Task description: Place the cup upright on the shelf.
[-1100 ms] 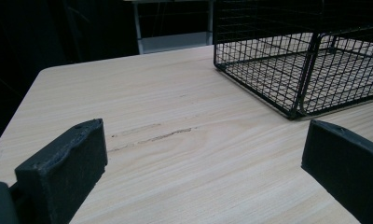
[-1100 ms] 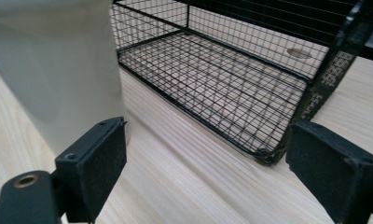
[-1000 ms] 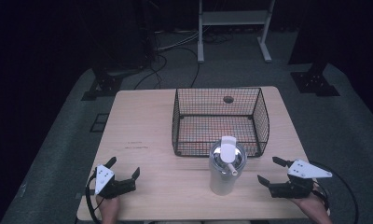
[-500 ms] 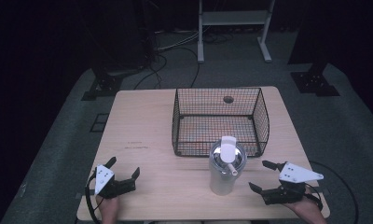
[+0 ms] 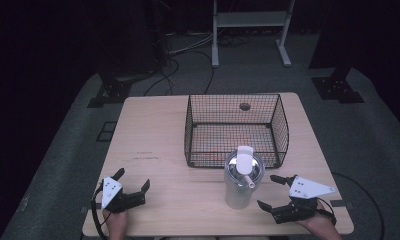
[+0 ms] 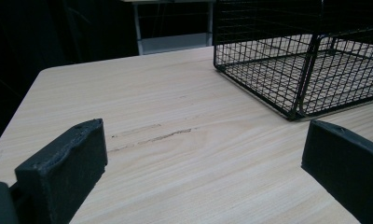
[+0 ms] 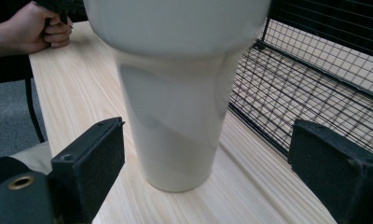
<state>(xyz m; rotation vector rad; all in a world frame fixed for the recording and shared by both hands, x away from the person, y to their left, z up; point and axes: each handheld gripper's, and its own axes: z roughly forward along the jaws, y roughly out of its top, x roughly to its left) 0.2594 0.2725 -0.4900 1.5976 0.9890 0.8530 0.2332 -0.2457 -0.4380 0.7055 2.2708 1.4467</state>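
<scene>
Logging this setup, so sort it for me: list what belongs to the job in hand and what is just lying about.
In the job:
- tumbler, upright on the table, lid on
- right gripper, open, aimed at the tumbler's base
- wire basket, just behind the tumbler

Lying about:
- left gripper, open, resting apart at the near left
- small dark object by the basket's far side
- white frame on the floor beyond the table

A black wire basket sits on the wooden table, a small dark object inside.
</scene>
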